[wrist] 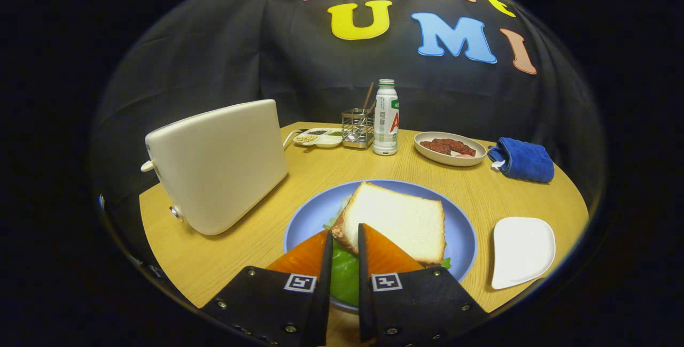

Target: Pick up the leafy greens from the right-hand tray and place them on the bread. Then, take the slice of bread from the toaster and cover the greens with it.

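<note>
A slice of white bread point(398, 218) lies on top of leafy greens point(344, 275) on a blue plate point(307, 216). The greens peek out at the slice's left edge and between my fingers. My gripper point(345, 236) is just above the plate's near side, its fingers nearly together with the bread's near-left corner pinched between the tips. The cream toaster point(219, 165) stands to the left of the plate. A white tray point(523, 251) sits bare to the right of the plate.
Beyond the plate stand a white bottle point(386, 117), a wire utensil holder point(357, 128) and a small divided dish point(318, 137). A bowl of dark red food point(450, 148) and a folded blue cloth point(521, 160) lie at the back right of the round wooden table point(256, 234).
</note>
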Demonstrator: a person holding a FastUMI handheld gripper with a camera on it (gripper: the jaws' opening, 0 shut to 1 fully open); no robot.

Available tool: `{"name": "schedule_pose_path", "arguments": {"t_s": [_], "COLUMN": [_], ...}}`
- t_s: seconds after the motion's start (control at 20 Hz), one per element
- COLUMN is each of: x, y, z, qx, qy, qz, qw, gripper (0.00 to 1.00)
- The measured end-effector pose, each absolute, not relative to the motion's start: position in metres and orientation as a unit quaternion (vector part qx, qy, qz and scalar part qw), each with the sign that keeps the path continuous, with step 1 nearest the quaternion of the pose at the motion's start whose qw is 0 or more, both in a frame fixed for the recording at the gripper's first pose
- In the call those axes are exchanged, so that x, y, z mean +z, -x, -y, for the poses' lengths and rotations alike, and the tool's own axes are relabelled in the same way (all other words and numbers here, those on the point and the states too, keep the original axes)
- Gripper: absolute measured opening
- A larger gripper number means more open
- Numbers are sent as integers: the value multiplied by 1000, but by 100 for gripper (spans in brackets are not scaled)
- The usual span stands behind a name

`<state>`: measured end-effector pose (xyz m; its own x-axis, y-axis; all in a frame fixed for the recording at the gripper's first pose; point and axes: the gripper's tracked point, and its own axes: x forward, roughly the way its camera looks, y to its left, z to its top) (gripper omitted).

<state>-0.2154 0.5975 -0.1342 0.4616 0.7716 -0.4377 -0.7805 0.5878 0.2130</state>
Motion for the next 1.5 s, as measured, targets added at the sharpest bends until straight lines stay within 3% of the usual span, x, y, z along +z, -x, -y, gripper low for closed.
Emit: {"name": "schedule_pose_path", "arguments": {"t_s": [0.1, 0.35, 0.4, 0.45, 0.95, 1.5], "x": [-134, -130, -127, -124, -116, -20], "y": [218, 226, 229, 228, 223, 164], "z": [-603, -608, -609, -609, -605, -554], "qx": [457, 478, 481, 479, 470, 422], "qy": [5, -13, -14, -12, -24, -66], "qz": [-248, -248, -242, -238, -218, -106], "qw": [854, 843, 842, 845, 855, 898], "gripper": [56, 62, 88, 97, 97, 97]}}
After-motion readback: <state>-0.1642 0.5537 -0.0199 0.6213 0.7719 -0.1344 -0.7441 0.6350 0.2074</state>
